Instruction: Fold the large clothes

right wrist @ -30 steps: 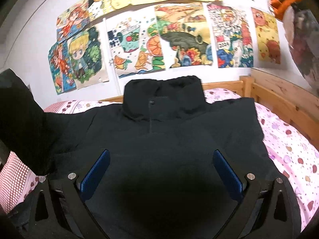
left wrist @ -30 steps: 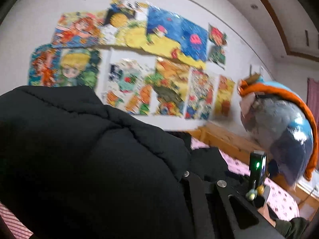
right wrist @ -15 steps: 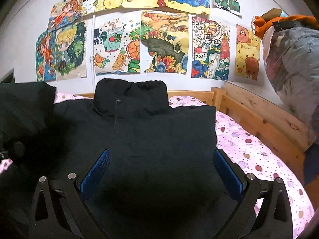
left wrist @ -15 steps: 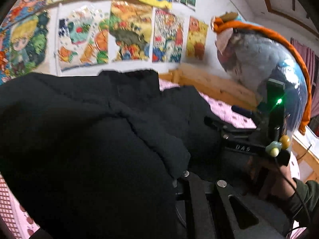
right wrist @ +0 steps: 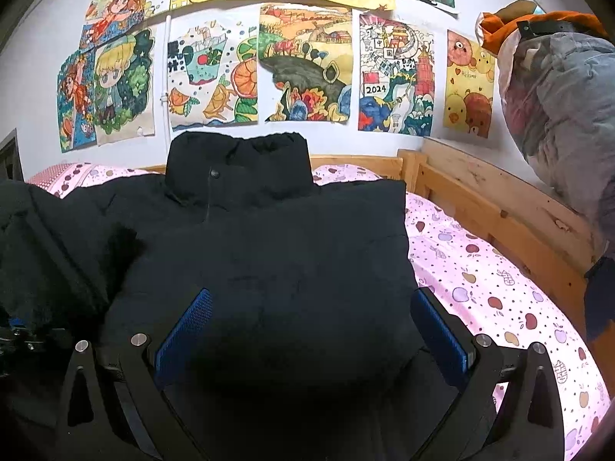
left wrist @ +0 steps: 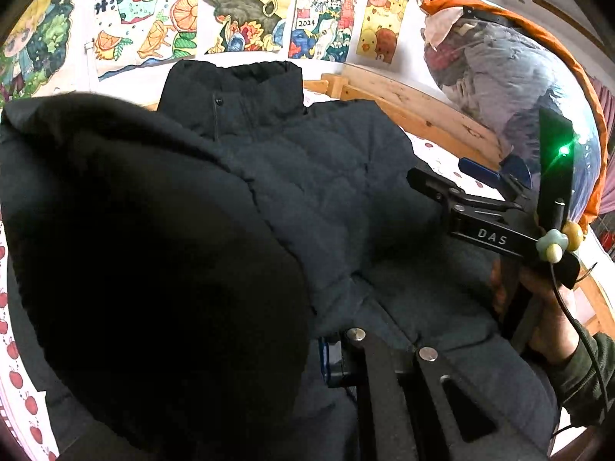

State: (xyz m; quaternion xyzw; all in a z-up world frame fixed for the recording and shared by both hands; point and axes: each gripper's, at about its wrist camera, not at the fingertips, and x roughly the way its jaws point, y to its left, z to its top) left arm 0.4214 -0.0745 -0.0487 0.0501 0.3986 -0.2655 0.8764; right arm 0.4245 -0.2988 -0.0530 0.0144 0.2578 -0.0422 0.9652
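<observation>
My left gripper [left wrist: 330, 361] has dropped, clamped on the black jacket's [right wrist: 269, 253] sleeve [left wrist: 153, 269]. Right gripper [right wrist: 311, 330], marked "DAS", gapes wide. One poster [right wrist: 396, 77] reads "2024".

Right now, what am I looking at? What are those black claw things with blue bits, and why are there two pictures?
A person holds a grabbing tool in each hand, and each tool carries a camera that looks out along its two fingers. That gives two pictures of one room. In the right tool's picture, the right gripper stands wide open over a big black puffy jacket spread on a bed with a pink apple-patterned sheet. In the left tool's picture, the left gripper is pinched shut on a fold of the jacket, probably a sleeve, which bulges in front of the lens. You can also see the person's hand holding the other tool. Drawings hang on the wall.
</observation>
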